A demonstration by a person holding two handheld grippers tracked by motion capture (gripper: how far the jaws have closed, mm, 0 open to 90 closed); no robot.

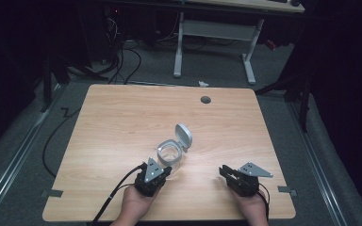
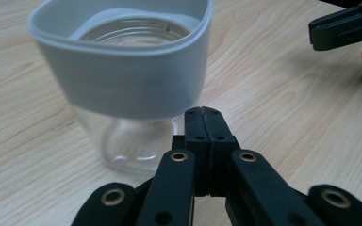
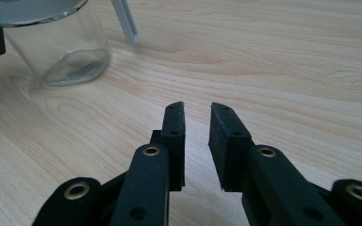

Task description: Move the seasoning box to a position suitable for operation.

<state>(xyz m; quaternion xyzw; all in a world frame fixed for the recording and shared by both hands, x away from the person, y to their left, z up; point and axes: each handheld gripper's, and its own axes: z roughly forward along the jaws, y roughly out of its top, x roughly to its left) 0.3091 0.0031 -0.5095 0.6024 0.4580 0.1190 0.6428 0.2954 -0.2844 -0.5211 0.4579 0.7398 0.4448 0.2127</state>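
A clear glass jar (image 1: 171,155) with a grey plastic collar stands near the table's middle, its hinged grey lid (image 1: 184,135) flipped up behind it. My left gripper (image 1: 166,169) sits just in front of the jar, close to its base; whether it touches the glass I cannot tell. In the left gripper view its jaws (image 2: 203,117) are pressed together with nothing between them, and the jar (image 2: 122,70) looms just ahead to the left. My right gripper (image 1: 223,171) rests off to the right, apart from the jar. Its jaws (image 3: 195,113) stand slightly apart with nothing between them; the jar (image 3: 61,47) is at top left.
The wooden table (image 1: 122,117) has a round cable hole (image 1: 205,100) near its far edge. Bits of grey tape (image 1: 52,193) mark the near side edges. Beyond the table stand a white desk frame (image 1: 214,33) and cables on a grey floor.
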